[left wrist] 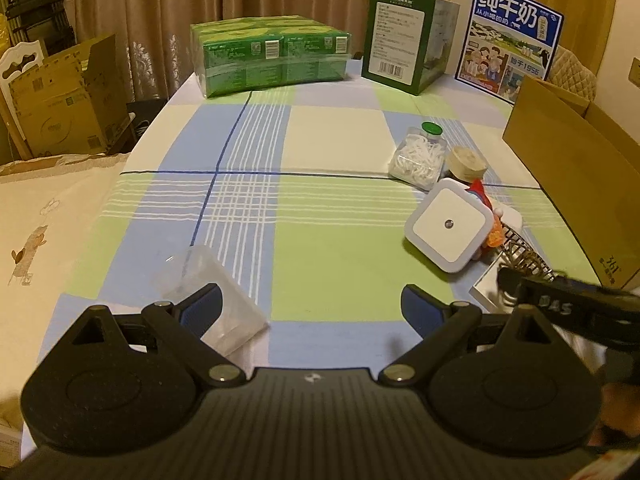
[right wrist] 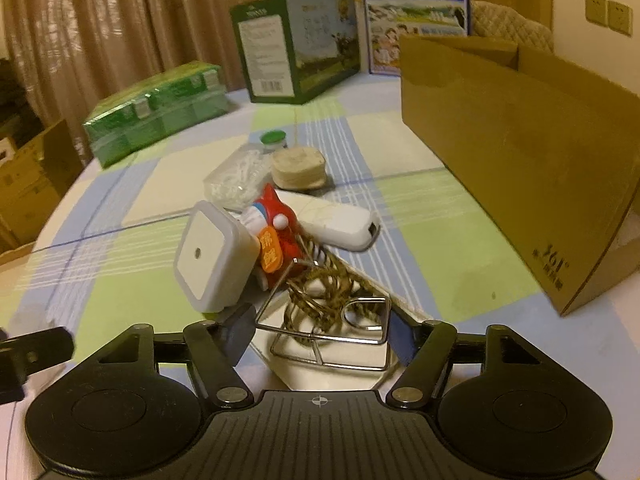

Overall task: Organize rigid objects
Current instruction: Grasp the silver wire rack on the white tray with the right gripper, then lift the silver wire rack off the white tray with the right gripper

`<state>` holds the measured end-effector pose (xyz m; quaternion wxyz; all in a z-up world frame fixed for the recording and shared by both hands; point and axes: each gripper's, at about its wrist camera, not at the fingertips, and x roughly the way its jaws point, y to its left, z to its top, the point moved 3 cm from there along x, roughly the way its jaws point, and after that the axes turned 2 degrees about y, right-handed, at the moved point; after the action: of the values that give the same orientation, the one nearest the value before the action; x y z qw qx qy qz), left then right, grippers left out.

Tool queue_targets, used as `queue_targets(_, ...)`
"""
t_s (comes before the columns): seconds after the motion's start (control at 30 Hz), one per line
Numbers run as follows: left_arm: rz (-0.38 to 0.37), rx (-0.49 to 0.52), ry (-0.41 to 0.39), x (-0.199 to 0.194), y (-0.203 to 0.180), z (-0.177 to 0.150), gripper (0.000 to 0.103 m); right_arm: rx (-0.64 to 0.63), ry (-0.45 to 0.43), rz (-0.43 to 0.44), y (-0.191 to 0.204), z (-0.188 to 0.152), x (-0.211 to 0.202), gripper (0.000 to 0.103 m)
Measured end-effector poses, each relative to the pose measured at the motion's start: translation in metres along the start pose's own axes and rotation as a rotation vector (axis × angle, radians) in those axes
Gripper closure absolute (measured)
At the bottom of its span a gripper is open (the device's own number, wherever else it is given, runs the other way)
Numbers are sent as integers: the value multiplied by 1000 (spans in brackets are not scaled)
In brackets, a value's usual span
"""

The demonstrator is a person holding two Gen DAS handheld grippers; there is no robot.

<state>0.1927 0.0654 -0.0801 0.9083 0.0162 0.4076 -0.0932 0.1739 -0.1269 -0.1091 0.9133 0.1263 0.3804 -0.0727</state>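
Note:
A pile of small objects lies on the checked tablecloth: a white square night light (left wrist: 448,225) (right wrist: 212,256), a red toy figure (right wrist: 276,240) (left wrist: 486,216), a white remote-like bar (right wrist: 340,224), a wire rack with coiled springs (right wrist: 332,320) on a white tray (right wrist: 328,376), a clear box of white picks (left wrist: 418,158) (right wrist: 236,180), a round cork-lidded jar (left wrist: 466,162) (right wrist: 298,168). My right gripper (right wrist: 320,336) is open around the wire rack. My left gripper (left wrist: 310,312) is open and empty; a clear plastic cup (left wrist: 212,300) lies by its left finger.
An open brown cardboard box (right wrist: 512,168) (left wrist: 576,184) stands at the right. At the back are a green wrapped pack (left wrist: 272,56), a green carton (left wrist: 408,36) and a blue milk carton (left wrist: 512,36). Cardboard boxes (left wrist: 60,100) stand beyond the table's left edge.

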Motion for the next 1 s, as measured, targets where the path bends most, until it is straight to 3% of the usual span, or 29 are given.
queue_targets(0.07, -6, -1, 2, 0, -1, -1, 9, -22, -9, 37, -2, 2, -9, 43)
queue_targets(0.1, -10, -3, 2, 0, -1, -1, 9, -40, -11, 65, -3, 2, -13, 68)
queue_targets(0.23, -23, -4, 2, -2, -2, -4, 9, -132, 33, 105, -7, -2, -23, 69)
queue_targets(0.43, -30, -7, -10, -6, -3, -8, 9, -130, 61, 134, -27, -20, -40, 68)
queue_targets(0.53, -30, -10, -10, -5, -2, -8, 9, -96, 77, 136, -36, -27, -47, 54)
queue_targets(0.6, -31, -15, -13, -5, -2, -6, 9, -87, 71, 142, -41, -29, -55, 32)
queue_targets(0.67, -37, -16, -17, -5, -4, -6, 9, -100, 59, 119, -44, -30, -63, 24)
queue_targets(0.77, -47, -3, -23, -6, -8, -5, 9, -172, 47, 54, -43, -34, -69, 21)
queue_targets(0.87, -50, 2, -21, -5, -10, -5, 9, -335, -8, -8, -31, -40, -67, 21)
queue_targets(1.0, -48, -1, -16, -3, -10, -6, 9, -478, -4, -38, -19, -51, -50, 21)
